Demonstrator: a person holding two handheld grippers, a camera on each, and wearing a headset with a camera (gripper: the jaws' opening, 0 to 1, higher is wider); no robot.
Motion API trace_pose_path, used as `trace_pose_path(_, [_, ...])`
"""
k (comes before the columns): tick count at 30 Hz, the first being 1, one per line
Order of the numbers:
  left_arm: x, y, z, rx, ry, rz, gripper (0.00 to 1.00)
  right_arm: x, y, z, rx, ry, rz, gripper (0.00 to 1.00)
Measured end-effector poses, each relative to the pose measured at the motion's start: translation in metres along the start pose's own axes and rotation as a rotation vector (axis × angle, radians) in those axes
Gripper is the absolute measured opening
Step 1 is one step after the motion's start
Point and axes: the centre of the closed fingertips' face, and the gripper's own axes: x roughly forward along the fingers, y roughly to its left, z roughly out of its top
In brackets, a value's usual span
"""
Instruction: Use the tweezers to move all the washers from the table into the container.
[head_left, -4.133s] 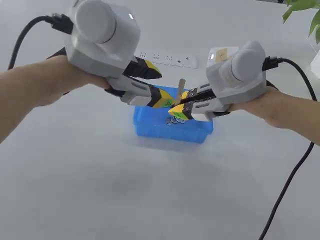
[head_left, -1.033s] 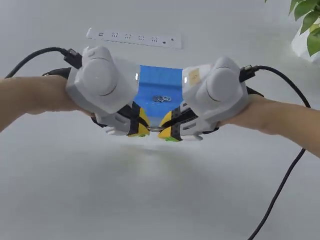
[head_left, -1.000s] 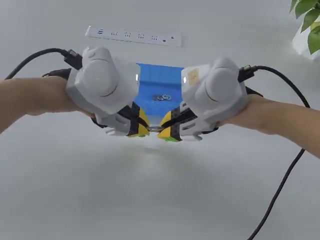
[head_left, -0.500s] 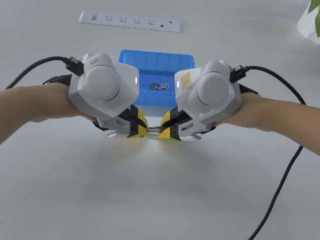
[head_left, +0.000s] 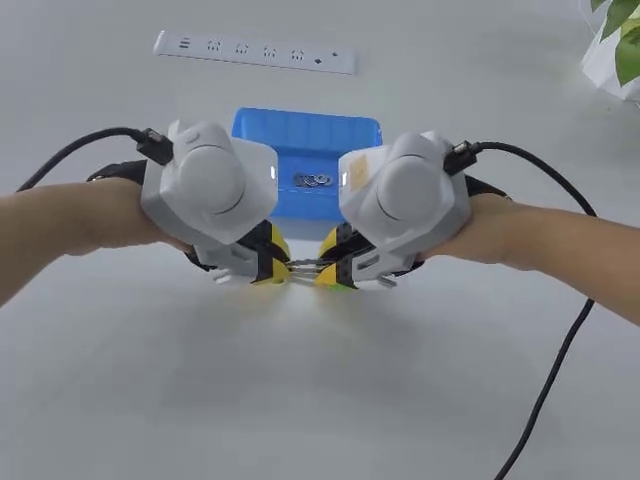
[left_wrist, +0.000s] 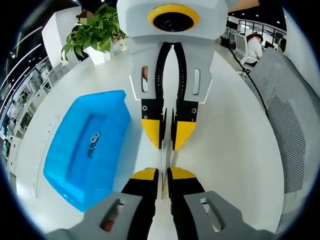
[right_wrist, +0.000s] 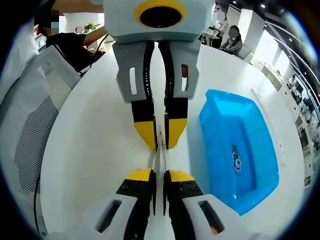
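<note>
nose to nose low over the white counter (head_left: 300, 400) — left gripper (head_left: 272, 269) and right gripper (head_left: 330, 272), each clenched on one end of the thin metal tweezers (head_left: 302, 266) bridging the gap between the yellow tips. just beyond the pair, the blue container (head_left: 300, 123), resting on the counter with a small cluster of washers (head_left: 313, 180) on its floor. farther back, a white power strip (head_left: 255, 52) lying flat; at the far right edge, green leaves of a plant (head_left: 626, 40). in both gripper views, a grey mesh chair (left_wrist: 290, 115) beside the counter.
</note>
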Motion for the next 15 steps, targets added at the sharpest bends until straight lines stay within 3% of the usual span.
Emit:
trace_pose_path(5, [-0.002,-0.002,0.0,0.005,0.004,0.002,0.14,0.0,-0.004,0.0,0.017,0.022,-0.014,0.16])
trace_pose_path(9, [-0.013,-0.001,0.004,-0.016,-0.014,0.022,0.2,-0.005,-0.002,-0.004,0.027,0.033,-0.019,0.19])
trace_pose_path(11, [-0.021,-0.001,0.004,-0.035,-0.028,0.032,0.26,-0.012,-0.002,-0.003,0.088,-0.01,-0.035,0.2])
trace_pose_path(14, [-0.035,0.002,0.007,-0.101,-0.077,0.071,0.35,-0.025,-0.005,-0.002,0.144,-0.06,-0.073,0.3])
trace_pose_path(15, [-0.041,0.003,0.01,-0.11,-0.108,0.09,0.37,-0.034,-0.007,0.0,0.18,-0.106,-0.095,0.32])
